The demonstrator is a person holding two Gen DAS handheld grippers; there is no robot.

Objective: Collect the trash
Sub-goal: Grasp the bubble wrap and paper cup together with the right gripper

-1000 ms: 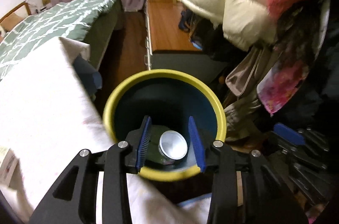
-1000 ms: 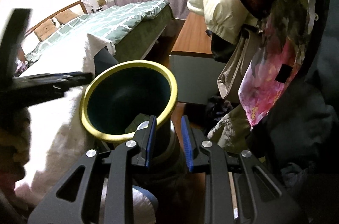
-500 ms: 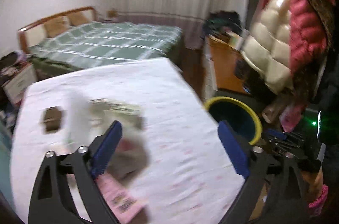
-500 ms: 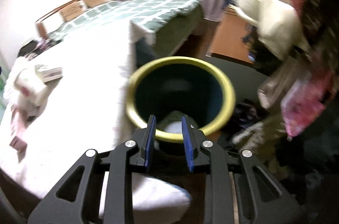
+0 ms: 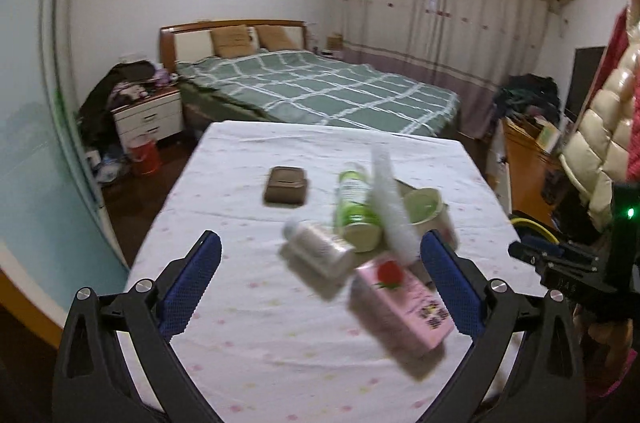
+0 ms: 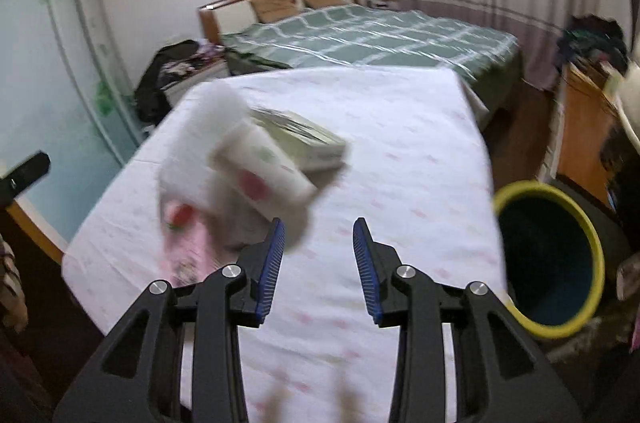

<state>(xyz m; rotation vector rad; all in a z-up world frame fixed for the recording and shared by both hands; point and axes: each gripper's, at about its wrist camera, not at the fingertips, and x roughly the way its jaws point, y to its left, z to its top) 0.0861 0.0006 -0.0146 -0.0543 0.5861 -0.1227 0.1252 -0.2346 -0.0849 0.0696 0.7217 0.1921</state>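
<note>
A table with a white cloth (image 5: pixel 248 307) holds a pile of trash: a pink carton (image 5: pixel 400 307), a white bottle (image 5: pixel 320 247), a green can (image 5: pixel 354 199), a white tube (image 5: pixel 390 207), a pale cup (image 5: pixel 426 211) and a brown box (image 5: pixel 286 187). My left gripper (image 5: pixel 320 287) is wide open and empty, just short of the pile. My right gripper (image 6: pixel 319 263) is open and empty above the table's right part, with the blurred pile (image 6: pixel 240 175) to its left. The yellow-rimmed bin (image 6: pixel 556 263) stands off the table's right edge.
A green bed (image 5: pixel 320 95) lies beyond the table. A nightstand (image 5: pixel 148 119) and a red bucket (image 5: pixel 144 155) stand at the left. A wooden cabinet (image 5: pixel 528 167) and hanging jackets (image 5: pixel 600 143) are at the right. The other gripper (image 5: pixel 568 267) shows at the right edge.
Both grippers have swung away from the bin to the table. The left jaws opened wide after a can lay in the bin. The right jaws opened too.
</note>
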